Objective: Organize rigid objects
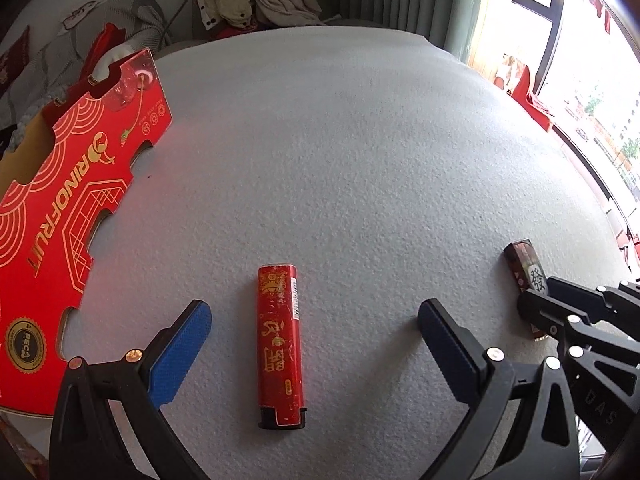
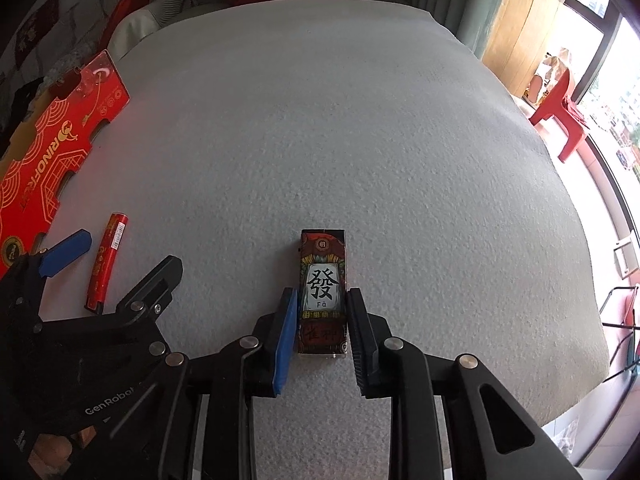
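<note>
Closing right gripper (image 2: 322,320) on mahjong-print lighter (image 2: 323,280), I judged grasp step; pads looked seated. Left gripper (image 1: 316,320) wide around red lighter (image 1: 280,344). Next: lift toward red tray (image 1: 72,184), ten o'clock.

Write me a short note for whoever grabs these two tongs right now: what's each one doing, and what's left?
Right tongs: shut on the dark lighter with the big character, which lies on the grey table cover.
Left tongs: open, straddling the red lighter without touching it.
Red fruit box lies at the table's left edge.
Done: nothing visibly sorted yet.
Left: probably lift the dark lighter, close on the red one, then place both somewhere tidy.
</note>
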